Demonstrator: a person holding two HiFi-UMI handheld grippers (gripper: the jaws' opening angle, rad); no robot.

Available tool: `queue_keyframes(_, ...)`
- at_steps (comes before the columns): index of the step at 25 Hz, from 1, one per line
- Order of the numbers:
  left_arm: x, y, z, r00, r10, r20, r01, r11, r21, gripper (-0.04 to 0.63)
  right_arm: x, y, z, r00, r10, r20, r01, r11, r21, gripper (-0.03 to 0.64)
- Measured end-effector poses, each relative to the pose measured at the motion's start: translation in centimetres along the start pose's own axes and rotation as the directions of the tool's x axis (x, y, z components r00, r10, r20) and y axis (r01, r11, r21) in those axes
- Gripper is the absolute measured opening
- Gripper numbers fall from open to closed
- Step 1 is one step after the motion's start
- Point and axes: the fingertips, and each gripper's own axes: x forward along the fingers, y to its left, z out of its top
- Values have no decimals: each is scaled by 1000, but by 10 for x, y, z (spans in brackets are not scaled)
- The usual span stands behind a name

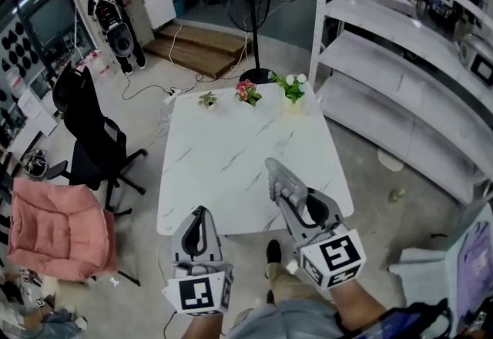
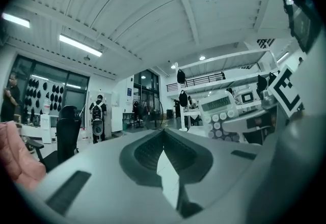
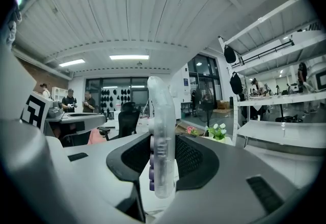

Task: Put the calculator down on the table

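Right hand-held gripper point(image 1: 295, 205) clamps calculator point(image 1: 280, 178), long axis forward | bench point(image 1: 223, 149) below its tip | left hand-held gripper point(image 1: 199, 216) closed, empty

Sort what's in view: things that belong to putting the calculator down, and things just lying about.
For the job:
calculator
right gripper, shut on it
table

Just lying about:
flower pots at the table's far edge
black office chair
pink chair
fan
shelves
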Motion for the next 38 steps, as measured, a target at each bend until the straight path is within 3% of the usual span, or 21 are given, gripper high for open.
queue_keyframes(9, 111, 28, -11, 998, -2, -60, 4, 999, 33, 8, 96, -55, -12, 999, -2, -51, 5, 999, 49, 146)
queue_keyframes(18, 207, 49, 16, 999, 16, -33, -13, 995, 99, 8, 182, -100, 11, 999, 23, -31, -21, 996, 88, 146)
queue_keyframes(28, 236, 71, 24, 998, 56, -27, -52, 991, 125, 8, 233, -110, 46, 997, 74, 31, -75, 995, 65, 146)
queue_keyframes(38, 256, 91, -13, 992, 56, -109, -46, 994, 96, 8, 267, -110, 1, 994, 72, -79, -65, 994, 92, 146)
